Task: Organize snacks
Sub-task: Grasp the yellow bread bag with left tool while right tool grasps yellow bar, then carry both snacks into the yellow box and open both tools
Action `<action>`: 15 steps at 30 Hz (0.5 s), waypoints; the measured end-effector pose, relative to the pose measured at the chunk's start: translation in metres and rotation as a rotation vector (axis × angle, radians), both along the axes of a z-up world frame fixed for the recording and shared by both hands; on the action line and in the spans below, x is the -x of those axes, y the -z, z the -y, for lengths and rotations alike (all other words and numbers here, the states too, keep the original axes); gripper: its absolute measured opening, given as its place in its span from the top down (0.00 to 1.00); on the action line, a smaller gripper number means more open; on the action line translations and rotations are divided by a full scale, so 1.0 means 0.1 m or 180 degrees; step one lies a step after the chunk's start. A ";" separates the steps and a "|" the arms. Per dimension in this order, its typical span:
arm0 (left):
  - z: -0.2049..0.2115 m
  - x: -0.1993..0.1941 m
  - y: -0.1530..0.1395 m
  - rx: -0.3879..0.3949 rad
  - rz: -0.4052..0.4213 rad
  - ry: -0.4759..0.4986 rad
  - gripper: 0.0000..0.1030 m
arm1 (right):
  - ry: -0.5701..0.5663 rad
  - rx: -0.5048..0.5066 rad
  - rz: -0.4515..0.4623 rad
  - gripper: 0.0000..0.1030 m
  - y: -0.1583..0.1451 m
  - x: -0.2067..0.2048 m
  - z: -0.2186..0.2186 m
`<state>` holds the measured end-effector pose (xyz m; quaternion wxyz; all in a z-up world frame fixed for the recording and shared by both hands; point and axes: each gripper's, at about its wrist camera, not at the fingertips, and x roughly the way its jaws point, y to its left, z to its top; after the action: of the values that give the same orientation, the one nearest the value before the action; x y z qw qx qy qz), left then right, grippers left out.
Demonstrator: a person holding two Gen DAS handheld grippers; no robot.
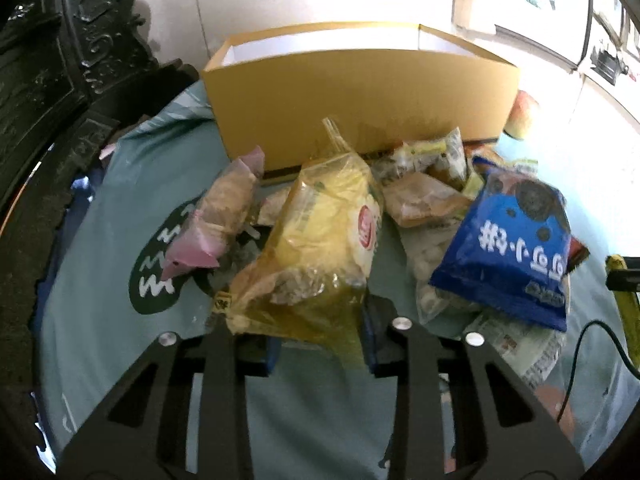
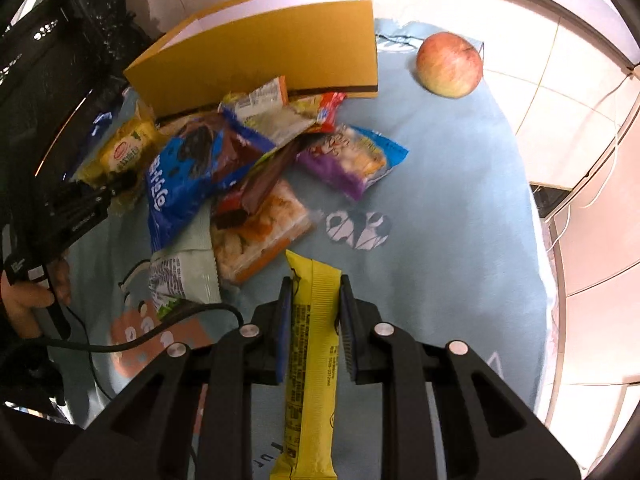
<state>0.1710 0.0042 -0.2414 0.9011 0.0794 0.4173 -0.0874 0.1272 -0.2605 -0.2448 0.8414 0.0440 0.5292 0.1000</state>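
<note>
My left gripper (image 1: 320,340) is shut on a clear yellow snack bag (image 1: 316,240) and holds it in front of an open yellow cardboard box (image 1: 360,96). My right gripper (image 2: 314,320) is shut on a long yellow snack bar (image 2: 312,360), held above the cloth. A pile of snacks lies before the box (image 2: 260,52): a blue cookie bag (image 1: 516,248), a pink-ended pack (image 1: 224,216), a purple pack (image 2: 348,160) and an orange-trimmed pack (image 2: 260,232). The left gripper with the yellow bag (image 2: 128,152) shows at the left of the right wrist view.
A light blue printed cloth (image 2: 440,220) covers the table. An apple (image 2: 450,64) sits right of the box. Dark carved furniture (image 1: 60,60) stands at the left. A black cable (image 2: 140,336) trails across the cloth. Pale floor tiles (image 2: 560,100) lie to the right.
</note>
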 end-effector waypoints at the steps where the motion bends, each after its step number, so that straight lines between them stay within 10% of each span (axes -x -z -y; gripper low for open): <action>1: 0.02 -0.03 0.00 -0.0026 0.0008 -0.0003 0.47 | 0.0000 0.0002 -0.0002 0.79 -0.02 0.01 0.01; 12: 0.10 -0.41 0.19 -0.0259 -0.0234 -0.0107 0.32 | -0.0024 -0.0003 0.0024 0.79 -0.25 0.19 0.00; 15: 0.16 -0.44 0.16 -0.0194 -0.0276 0.0094 0.64 | -0.0031 0.0021 0.0039 0.79 -0.26 0.21 0.00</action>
<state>0.2154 -0.0120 -0.2576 0.8779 0.1091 0.4572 -0.0914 0.1066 -0.2609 -0.2189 0.8443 0.0380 0.5246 0.1026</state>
